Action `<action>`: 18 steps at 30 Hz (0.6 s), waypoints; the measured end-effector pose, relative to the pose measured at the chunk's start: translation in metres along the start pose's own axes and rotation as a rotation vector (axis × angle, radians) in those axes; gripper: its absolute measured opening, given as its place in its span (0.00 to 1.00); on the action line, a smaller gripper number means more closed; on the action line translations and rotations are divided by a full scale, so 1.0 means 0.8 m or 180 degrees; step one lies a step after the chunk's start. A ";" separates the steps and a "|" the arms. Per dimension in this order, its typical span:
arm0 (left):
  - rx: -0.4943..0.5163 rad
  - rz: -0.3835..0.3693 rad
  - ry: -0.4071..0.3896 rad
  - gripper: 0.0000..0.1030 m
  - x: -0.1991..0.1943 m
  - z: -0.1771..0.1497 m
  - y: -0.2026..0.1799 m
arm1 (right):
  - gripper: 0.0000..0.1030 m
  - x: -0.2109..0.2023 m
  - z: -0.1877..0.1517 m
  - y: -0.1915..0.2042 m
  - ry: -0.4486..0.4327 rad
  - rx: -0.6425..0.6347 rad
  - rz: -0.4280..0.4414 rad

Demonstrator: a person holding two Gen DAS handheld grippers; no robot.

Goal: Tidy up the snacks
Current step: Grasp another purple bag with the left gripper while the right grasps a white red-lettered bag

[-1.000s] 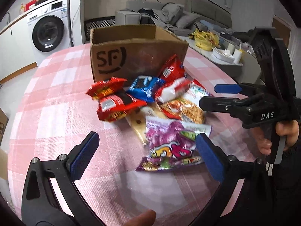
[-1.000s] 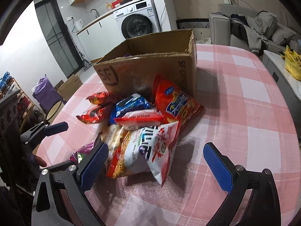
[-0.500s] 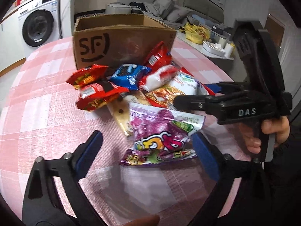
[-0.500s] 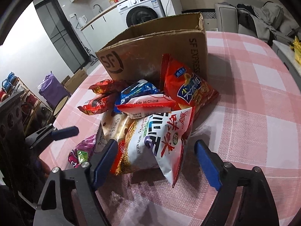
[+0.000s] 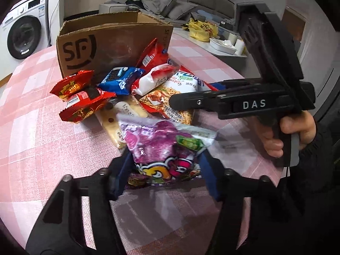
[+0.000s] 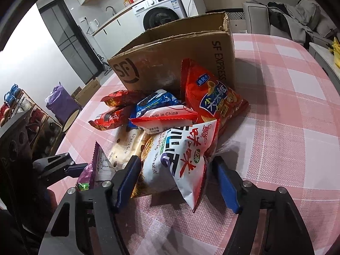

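The snacks lie heaped on the pink-checked bench [image 5: 42, 131], directly in front of the open cardboard box [image 5: 110, 42]. The left hand-held gripper [image 5: 164, 170] has its blue pads on either side of the purple snack bag [image 5: 161, 148], the nearest packet in its view; the pads appear to touch the bag's lower sides, but whether they are clamped firm cannot be told. That bag's long axis runs roughly along the gripper's line of sight, toward the pile and the box beyond. The right hand-held gripper [image 6: 176, 178] stands with fingers apart astride the near end of the white noodle packet [image 6: 180, 159], which leans on the pile with one corner pointing down to the bench; there is clear space on its right side. Judgement: each gripper is nearest its own packet, and the box lies straight ahead of both, behind the heap, so either packet must be lifted over the other snacks to reach the opening.
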State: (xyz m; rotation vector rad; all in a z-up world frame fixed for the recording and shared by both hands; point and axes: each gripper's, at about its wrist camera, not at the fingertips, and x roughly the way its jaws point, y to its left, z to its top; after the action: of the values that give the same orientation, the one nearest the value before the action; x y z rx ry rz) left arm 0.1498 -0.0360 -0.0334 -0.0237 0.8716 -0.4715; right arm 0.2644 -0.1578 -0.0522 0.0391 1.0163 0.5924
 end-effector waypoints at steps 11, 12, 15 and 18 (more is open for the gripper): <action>-0.0135 0.0039 -0.0205 0.48 -0.019 0.003 0.018 | 0.70 -0.002 -0.002 -0.004 0.0014 0.0027 0.0073; -0.0147 0.0048 -0.0220 0.48 -0.021 0.003 0.020 | 0.70 -0.001 -0.002 -0.004 0.0017 0.0036 0.0073; -0.0181 0.0076 -0.0250 0.48 -0.025 0.003 0.025 | 0.65 0.001 -0.002 -0.002 0.0017 0.0028 0.0069; -0.0208 0.0106 -0.0257 0.48 -0.028 0.002 0.030 | 0.58 -0.002 -0.004 0.002 -0.0019 -0.0044 0.0044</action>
State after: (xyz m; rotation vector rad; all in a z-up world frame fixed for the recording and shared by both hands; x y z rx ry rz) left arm 0.1481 -0.0060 -0.0210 -0.0874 0.8069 -0.4081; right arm 0.2603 -0.1582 -0.0525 0.0357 1.0068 0.6115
